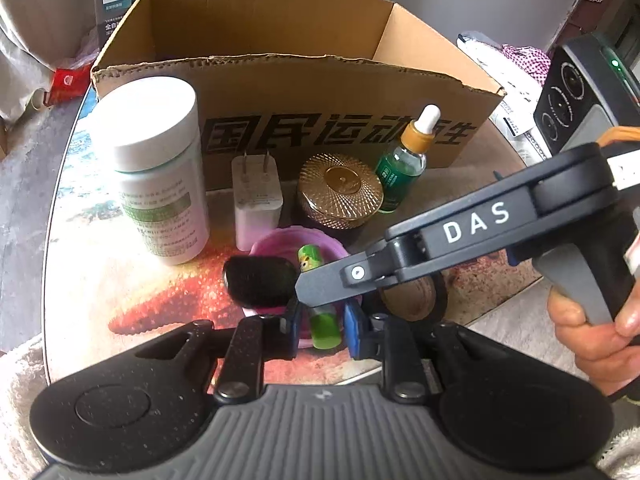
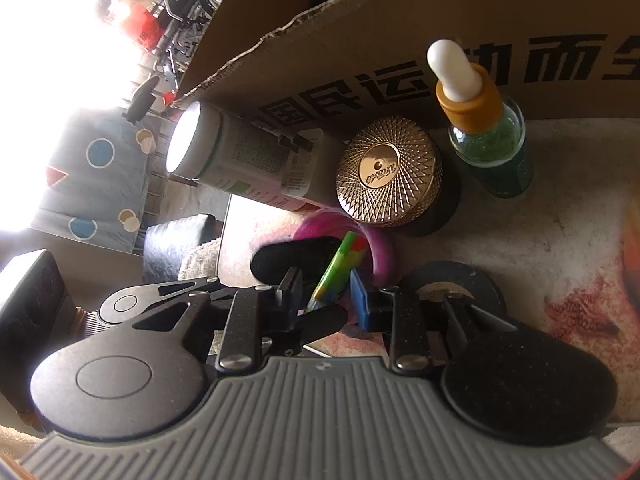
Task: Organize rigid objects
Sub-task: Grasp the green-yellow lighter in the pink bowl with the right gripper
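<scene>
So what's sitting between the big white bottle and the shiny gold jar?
A white plug charger, prongs up, stands between the white bottle and the gold jar. The left wrist view shows it best.

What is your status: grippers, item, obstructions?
Left gripper, right gripper: both shut on green tube. Tube lies in pink bowl. Black object crowds it there.

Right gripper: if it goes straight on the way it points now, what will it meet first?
The green tube: it already sits between the fingers of the right gripper. Past it, probably the inside of the pink bowl, though depth is unclear here.
</scene>
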Motion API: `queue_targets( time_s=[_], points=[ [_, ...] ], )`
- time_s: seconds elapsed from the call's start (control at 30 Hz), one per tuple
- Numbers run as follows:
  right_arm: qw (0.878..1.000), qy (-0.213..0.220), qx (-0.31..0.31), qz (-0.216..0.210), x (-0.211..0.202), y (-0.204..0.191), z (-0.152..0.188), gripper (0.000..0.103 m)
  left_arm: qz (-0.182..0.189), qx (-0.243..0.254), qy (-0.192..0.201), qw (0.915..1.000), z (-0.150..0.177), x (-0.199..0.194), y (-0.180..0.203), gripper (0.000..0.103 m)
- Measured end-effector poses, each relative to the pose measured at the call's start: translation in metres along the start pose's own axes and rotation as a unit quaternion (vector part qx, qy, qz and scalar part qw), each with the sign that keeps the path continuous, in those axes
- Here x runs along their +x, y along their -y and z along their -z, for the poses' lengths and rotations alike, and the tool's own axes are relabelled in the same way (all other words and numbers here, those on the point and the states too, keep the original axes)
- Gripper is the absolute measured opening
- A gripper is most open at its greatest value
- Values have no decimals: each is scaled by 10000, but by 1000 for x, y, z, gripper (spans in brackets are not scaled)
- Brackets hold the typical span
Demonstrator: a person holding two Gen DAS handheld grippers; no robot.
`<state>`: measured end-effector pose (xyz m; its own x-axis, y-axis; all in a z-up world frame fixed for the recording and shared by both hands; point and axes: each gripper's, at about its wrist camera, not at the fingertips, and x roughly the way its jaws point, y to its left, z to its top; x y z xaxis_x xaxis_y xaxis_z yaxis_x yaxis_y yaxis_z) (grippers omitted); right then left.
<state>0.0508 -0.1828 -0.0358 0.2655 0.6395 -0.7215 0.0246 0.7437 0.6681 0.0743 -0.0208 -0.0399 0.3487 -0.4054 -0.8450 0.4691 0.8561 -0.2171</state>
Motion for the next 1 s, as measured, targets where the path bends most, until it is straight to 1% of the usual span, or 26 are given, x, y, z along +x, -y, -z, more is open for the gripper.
queue_targets(
  time_s=[0.17,0.33,0.43,0.7,1.0],
  points=[
    [9998,-10,205,-11,4,5,-3,27,-54,-38,-92,9999,-3,8,-3,23],
    [9991,65,398,-163,-2,15,-3,25,-42,-63,-118,9999,-3,12,-2,18],
    [9986,166,440,-221,-5,20,-1,21,-56,-8,-59,10000,-2,9,0,17],
    [9970,422,481,-438,-18,22,6,21,-157,187,123,9996,0,-5,11,17],
    [9951,746,160,-629,-47,7,12,21,-359,335,493,9976,-5,-38,22,17]
  ],
)
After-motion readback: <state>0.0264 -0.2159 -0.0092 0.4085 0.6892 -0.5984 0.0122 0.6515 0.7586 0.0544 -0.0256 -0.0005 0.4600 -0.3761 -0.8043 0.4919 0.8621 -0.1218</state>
